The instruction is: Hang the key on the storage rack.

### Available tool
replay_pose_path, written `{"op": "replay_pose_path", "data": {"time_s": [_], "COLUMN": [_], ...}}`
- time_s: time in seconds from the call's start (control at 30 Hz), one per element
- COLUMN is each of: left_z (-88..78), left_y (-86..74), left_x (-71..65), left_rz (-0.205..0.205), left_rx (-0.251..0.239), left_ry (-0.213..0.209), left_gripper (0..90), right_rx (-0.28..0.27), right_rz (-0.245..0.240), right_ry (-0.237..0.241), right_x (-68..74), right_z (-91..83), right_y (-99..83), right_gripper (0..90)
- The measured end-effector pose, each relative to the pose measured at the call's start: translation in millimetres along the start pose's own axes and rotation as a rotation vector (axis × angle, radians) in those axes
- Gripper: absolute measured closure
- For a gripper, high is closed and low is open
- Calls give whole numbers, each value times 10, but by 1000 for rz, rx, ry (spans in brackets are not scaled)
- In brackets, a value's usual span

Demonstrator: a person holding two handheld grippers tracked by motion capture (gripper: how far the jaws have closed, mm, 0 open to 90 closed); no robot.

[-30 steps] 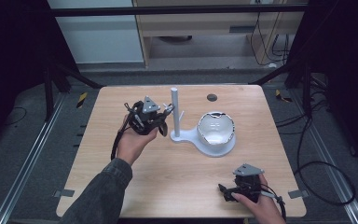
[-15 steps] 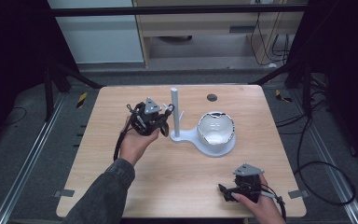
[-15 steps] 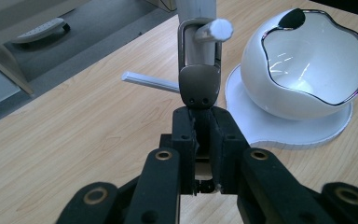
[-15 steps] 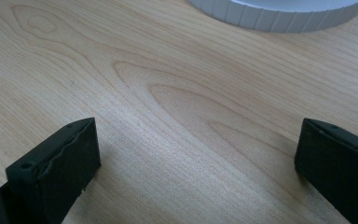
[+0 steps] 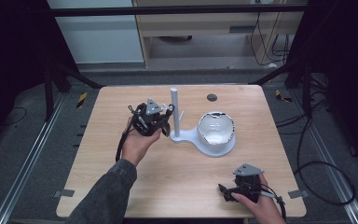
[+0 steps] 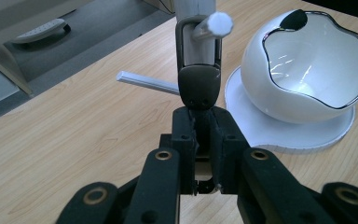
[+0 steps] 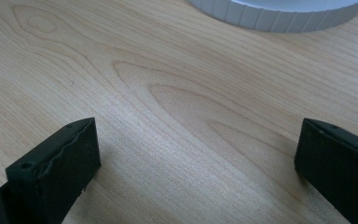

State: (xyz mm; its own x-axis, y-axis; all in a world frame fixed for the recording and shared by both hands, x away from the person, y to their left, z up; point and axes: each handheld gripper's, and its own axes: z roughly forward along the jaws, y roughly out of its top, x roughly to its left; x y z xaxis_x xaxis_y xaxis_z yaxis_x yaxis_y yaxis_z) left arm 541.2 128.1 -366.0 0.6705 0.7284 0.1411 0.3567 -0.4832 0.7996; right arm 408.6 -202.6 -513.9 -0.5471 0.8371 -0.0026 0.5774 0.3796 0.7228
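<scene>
My left gripper (image 6: 204, 122) is shut on a dark grey fob (image 6: 198, 87) with a metal loop (image 6: 182, 42). The loop sits around a white peg (image 6: 217, 23) that sticks out of the white stand's upright post (image 5: 175, 112). From above, the left gripper (image 5: 164, 125) is right against the post's left side. A glossy white bowl (image 5: 216, 129) with a dark wavy rim rests on the stand's round base (image 5: 199, 145). My right gripper (image 5: 224, 190) lies low on the table near its front right edge, and its jaws (image 7: 196, 163) stand wide open over bare wood.
A second thin white peg (image 6: 143, 81) juts from the post to the left. A dark round hole (image 5: 211, 97) marks the wooden table (image 5: 121, 163) behind the bowl. The base's ribbed edge (image 7: 279, 18) lies just ahead of the right gripper.
My left gripper has moved right and a little nearer to the post with the fob in it. The right gripper has stayed still.
</scene>
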Motion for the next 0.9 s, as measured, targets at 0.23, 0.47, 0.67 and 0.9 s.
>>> {"op": "replay_pose_path", "data": {"time_s": [0.23,0.47,0.67,0.9], "left_z": [38,46,67,102], "left_y": [-14,-30,-41,-56], "left_x": [-7,0,-3,-14], "left_rz": [-12,-24,-30,-38], "left_rx": [-14,-26,-38,-54], "left_ry": [-2,-9,-10,-11], "left_gripper": [806,805,805,803], "right_rx": [1,1,0,1], "right_rz": [1,1,0,0], "right_ry": [0,0,0,1], "right_x": [1,1,0,0], "right_z": [-1,0,0,-1], "right_y": [0,0,0,0], "right_gripper": [4,4,4,4]}}
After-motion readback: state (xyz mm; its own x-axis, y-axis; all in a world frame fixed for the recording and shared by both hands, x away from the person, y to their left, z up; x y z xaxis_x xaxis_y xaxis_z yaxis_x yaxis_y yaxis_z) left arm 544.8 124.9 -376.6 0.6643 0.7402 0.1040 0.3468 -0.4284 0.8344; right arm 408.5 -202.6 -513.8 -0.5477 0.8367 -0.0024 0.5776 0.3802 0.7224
